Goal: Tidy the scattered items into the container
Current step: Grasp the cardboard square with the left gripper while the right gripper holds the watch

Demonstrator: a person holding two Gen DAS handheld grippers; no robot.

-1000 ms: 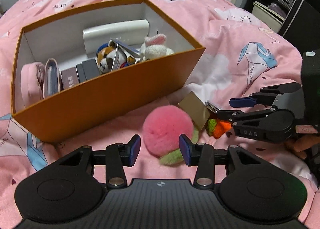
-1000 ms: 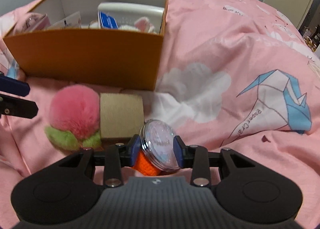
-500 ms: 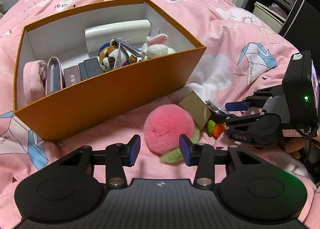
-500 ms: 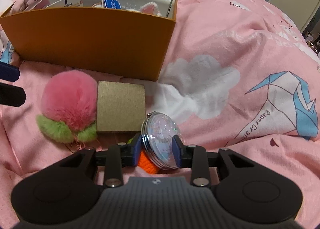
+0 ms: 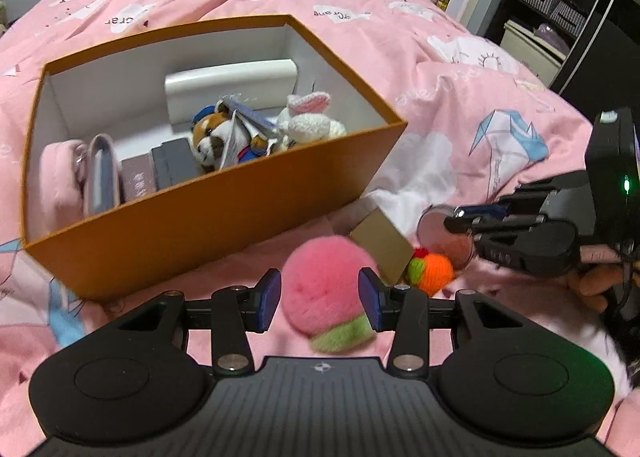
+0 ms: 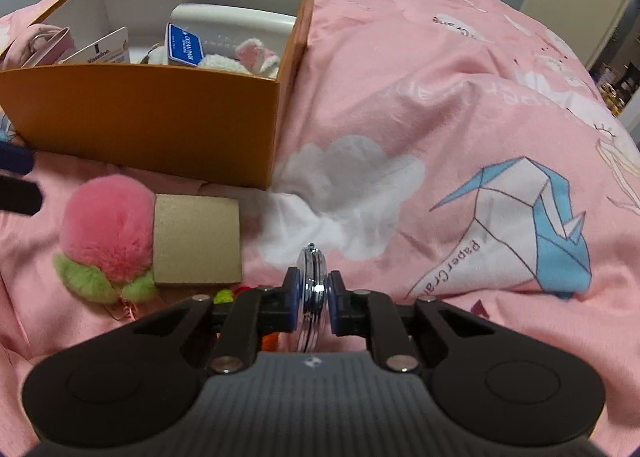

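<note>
Now that the right claw (image 6: 311, 303) is closing on the round mirror (image 6: 311, 293), turned up on edge, it can go in the orange box (image 6: 160, 121) at ten o'clock. The left claw (image 5: 319, 299) waits open around the pink pom-pom (image 5: 324, 289).

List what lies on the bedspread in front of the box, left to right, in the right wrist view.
Fluffy pink pom-pom with green leaves → flat tan square card box → round silver compact, edge-on between the closing pads of the right gripper.

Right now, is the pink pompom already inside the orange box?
No, the pompom lies on the bedspread outside the box.
</note>
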